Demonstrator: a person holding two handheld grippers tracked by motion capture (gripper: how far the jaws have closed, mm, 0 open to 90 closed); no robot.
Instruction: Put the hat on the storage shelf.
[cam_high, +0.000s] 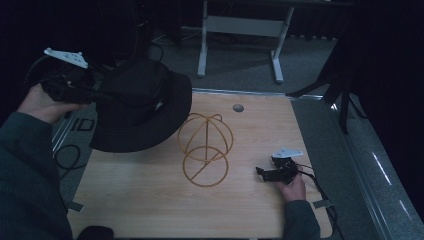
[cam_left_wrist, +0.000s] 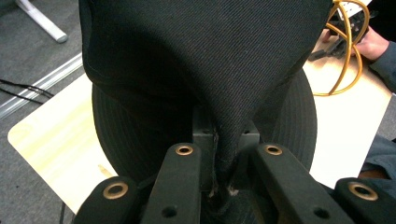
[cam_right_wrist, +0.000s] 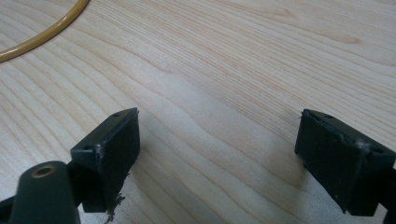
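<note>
A black bucket hat (cam_high: 142, 107) hangs in the air over the table's far left corner, brim tilted down. My left gripper (cam_high: 97, 94) holds it from the left, shut on a pinch of the crown's cloth; in the left gripper view the fabric (cam_left_wrist: 201, 56) bunches between the closed jaws of the left gripper (cam_left_wrist: 223, 140). A yellow wire hat stand (cam_high: 205, 150), a dome over a ring, sits mid-table, just right of the hat. My right gripper (cam_high: 261, 172) rests low on the table to the stand's right, open, with bare wood between the jaws of the right gripper (cam_right_wrist: 219, 149).
The wooden table (cam_high: 150, 205) has a grey cable hole (cam_high: 238, 107) near its far edge. White desk legs (cam_high: 202, 45) stand on the carpet behind, black tripod legs (cam_high: 342, 100) at the right. A cable (cam_high: 65, 155) loops on the floor at left.
</note>
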